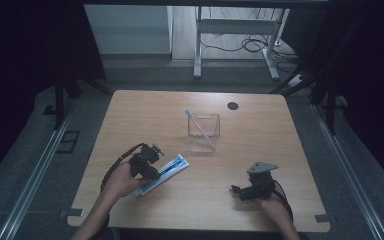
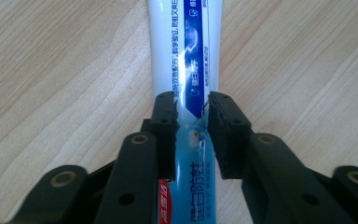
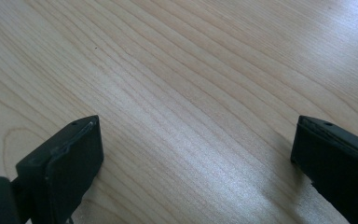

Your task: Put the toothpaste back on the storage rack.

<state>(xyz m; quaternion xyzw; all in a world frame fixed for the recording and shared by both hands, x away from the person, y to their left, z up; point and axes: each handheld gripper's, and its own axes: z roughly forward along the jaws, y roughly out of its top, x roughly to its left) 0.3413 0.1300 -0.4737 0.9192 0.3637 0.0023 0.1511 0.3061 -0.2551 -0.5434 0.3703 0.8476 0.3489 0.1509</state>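
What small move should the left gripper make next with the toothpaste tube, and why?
Probably lift. The left gripper has its jaws pressed on both sides of the toothpaste tube, which lies flat on the table, near the clear cup.

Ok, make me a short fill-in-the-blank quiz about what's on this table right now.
1. The left claw grips a tube of ____.
2. The toothbrush stands inside a clear ____.
3. The right claw has its jaws ____ over bare wood.
Missing words: toothpaste; cup; open
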